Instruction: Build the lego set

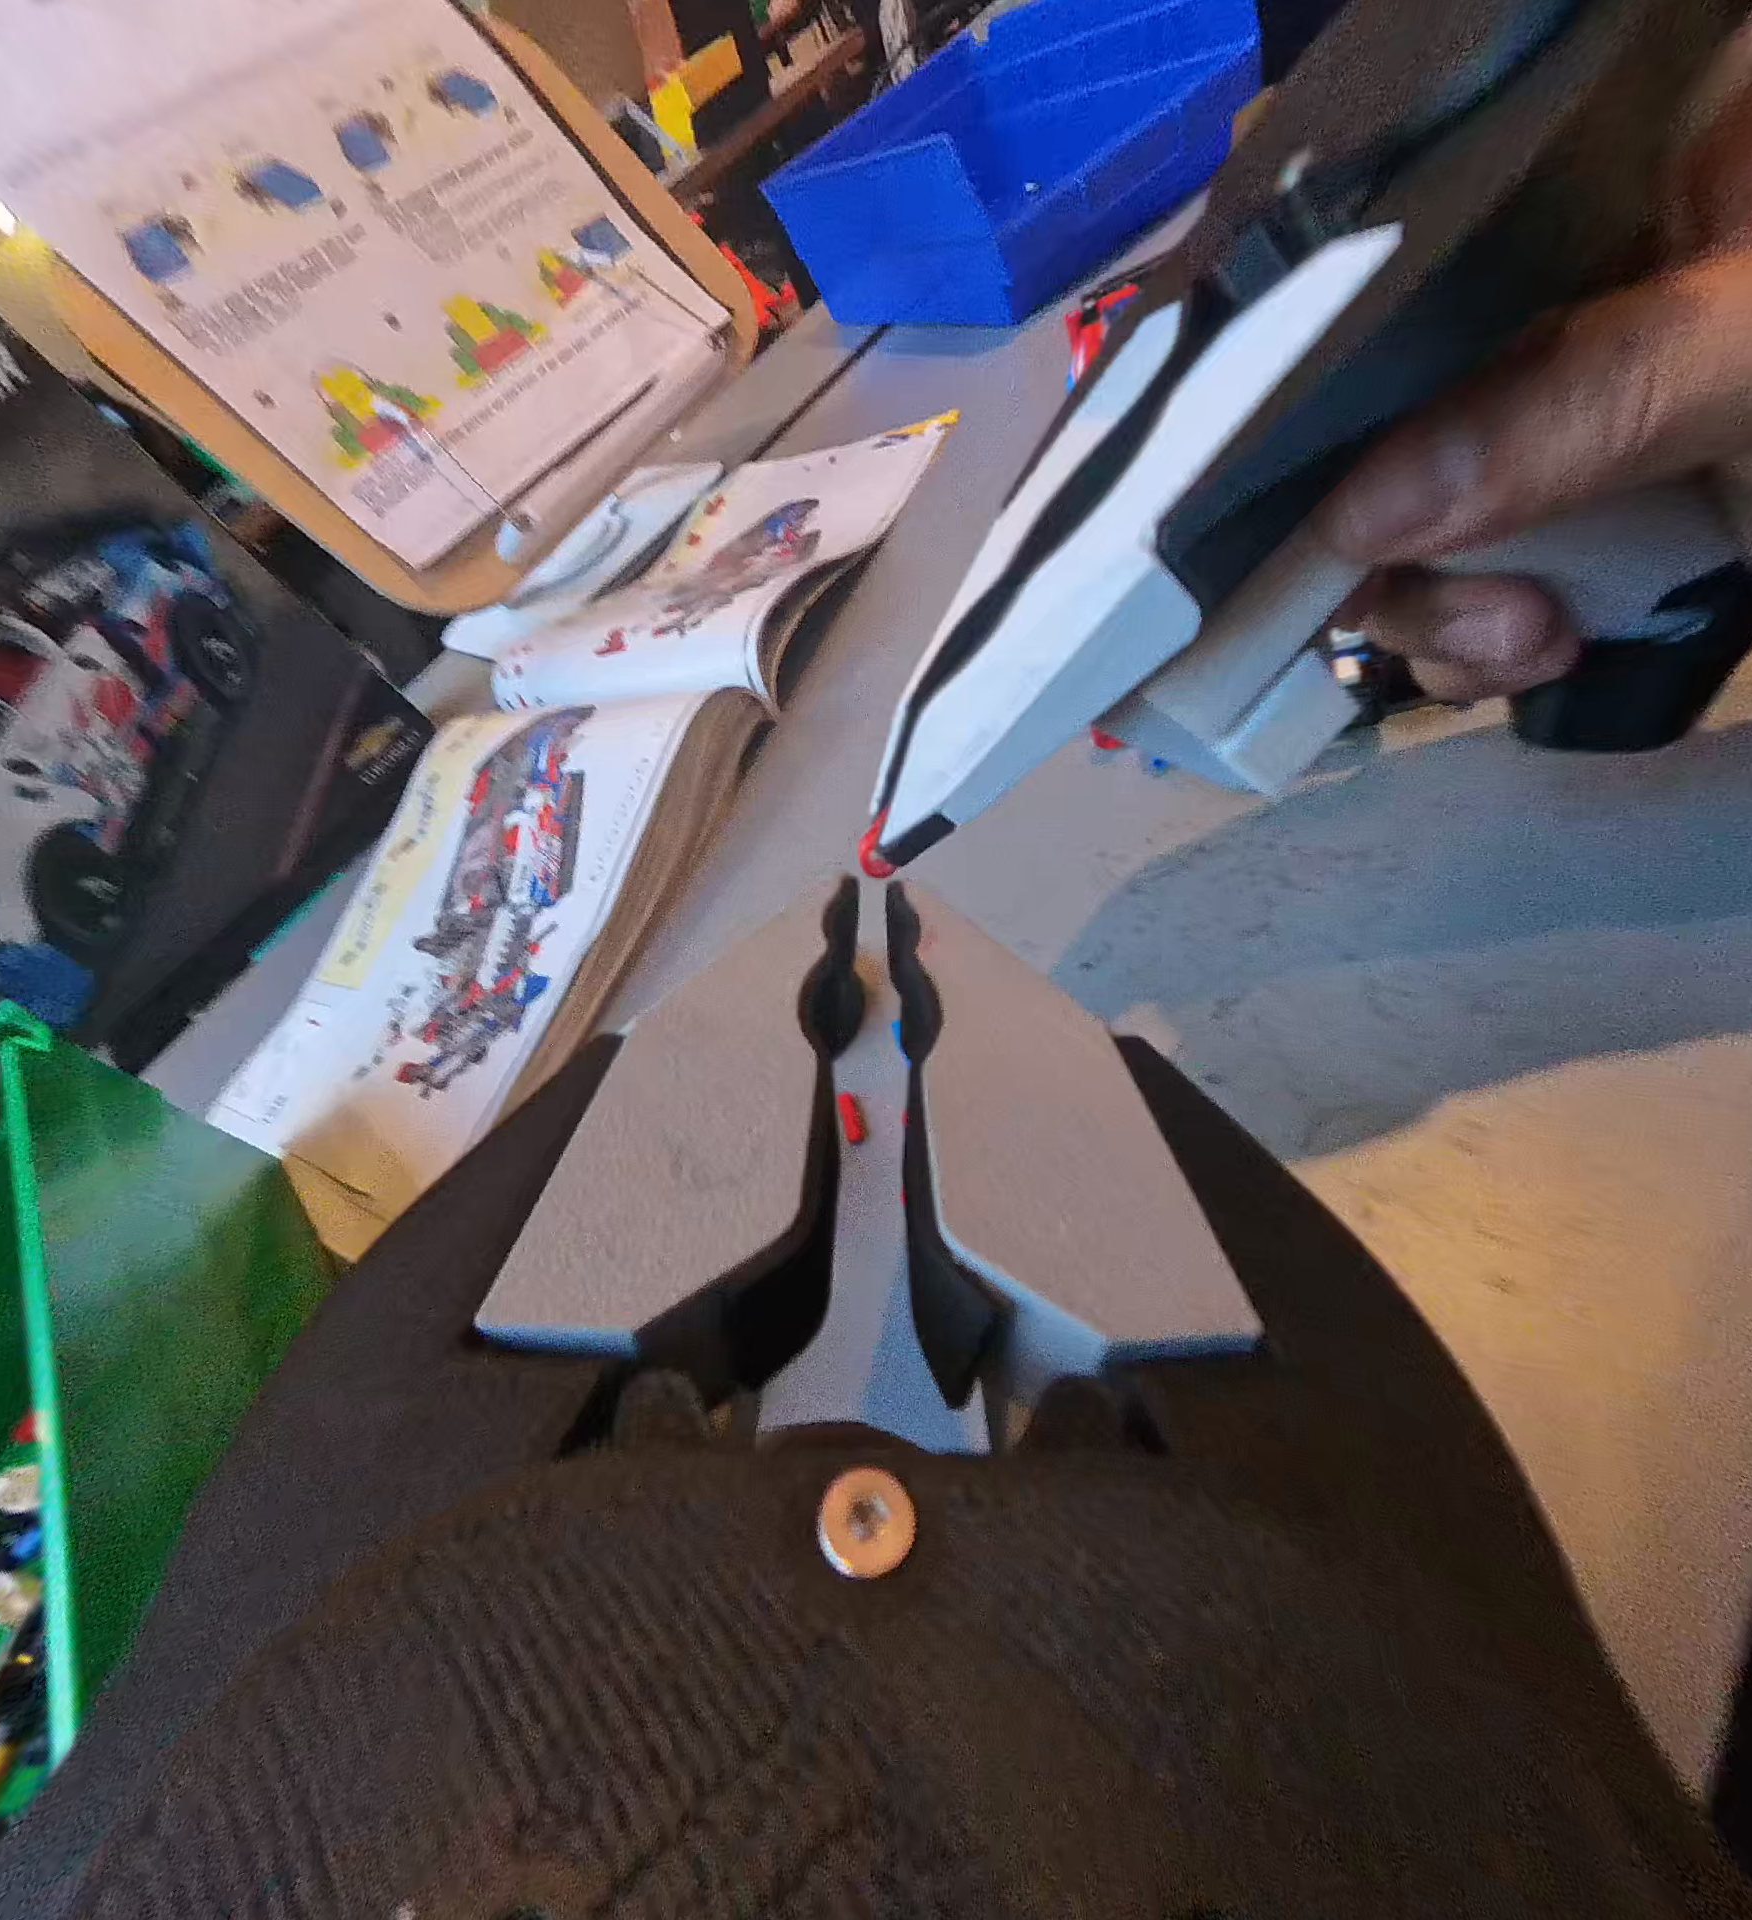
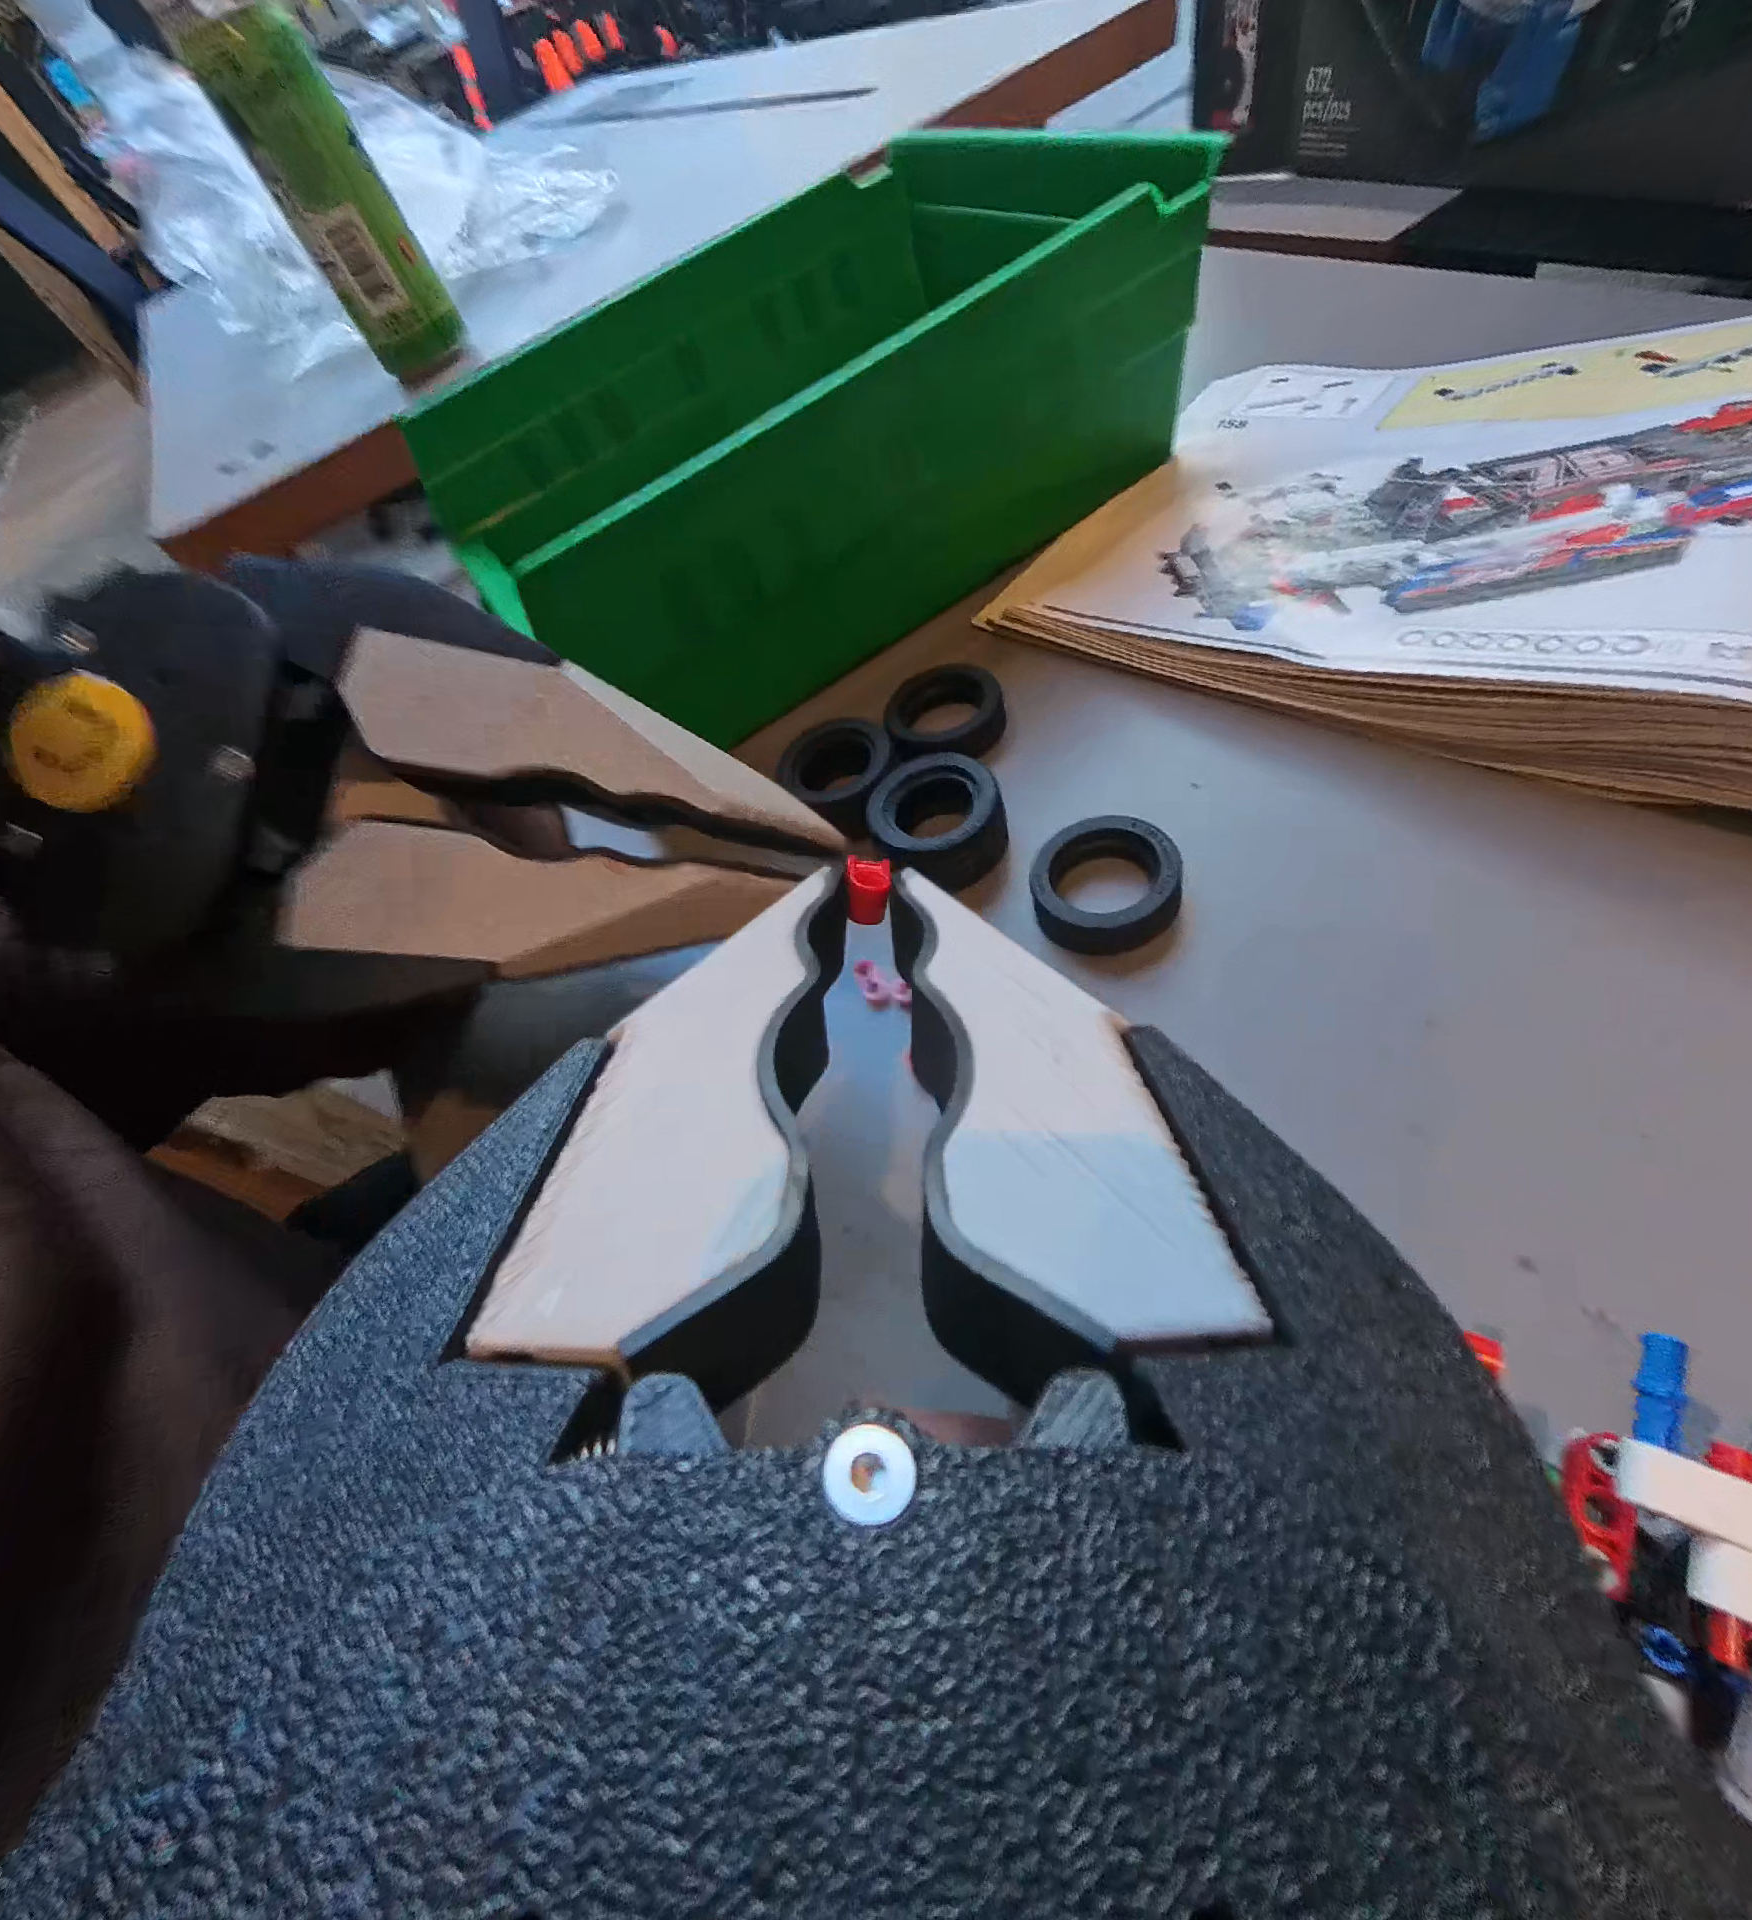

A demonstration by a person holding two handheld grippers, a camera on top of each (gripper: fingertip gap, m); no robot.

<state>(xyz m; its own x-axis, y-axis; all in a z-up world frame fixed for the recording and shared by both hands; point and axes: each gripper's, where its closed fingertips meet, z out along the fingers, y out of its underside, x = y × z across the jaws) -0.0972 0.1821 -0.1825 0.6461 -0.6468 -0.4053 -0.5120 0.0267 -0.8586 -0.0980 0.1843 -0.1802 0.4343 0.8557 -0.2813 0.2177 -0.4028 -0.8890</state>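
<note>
My right gripper [image 2: 867,881] is shut on a small red lego piece [image 2: 866,896] held at its fingertips above the table. In the left wrist view the right gripper [image 1: 893,847] comes in from the upper right with the red piece [image 1: 872,858] at its tip. My left gripper [image 1: 870,891] is nearly closed with only a thin slit and holds nothing. Its tips sit just short of the red piece, also seen in the right wrist view [image 2: 825,847]. A partly built red, white and blue model [image 2: 1703,1527] lies at the lower right.
Several black tyres [image 2: 1106,883] and small pink pieces [image 2: 882,987] lie on the grey table. A green bin [image 2: 799,499] stands behind them, an open instruction book [image 2: 1474,582] to its right. A loose red pin [image 1: 851,1117], a blue bin [image 1: 1007,187] and the set's box [image 1: 72,675] show too. The tips of both grippers are at nearly the same place.
</note>
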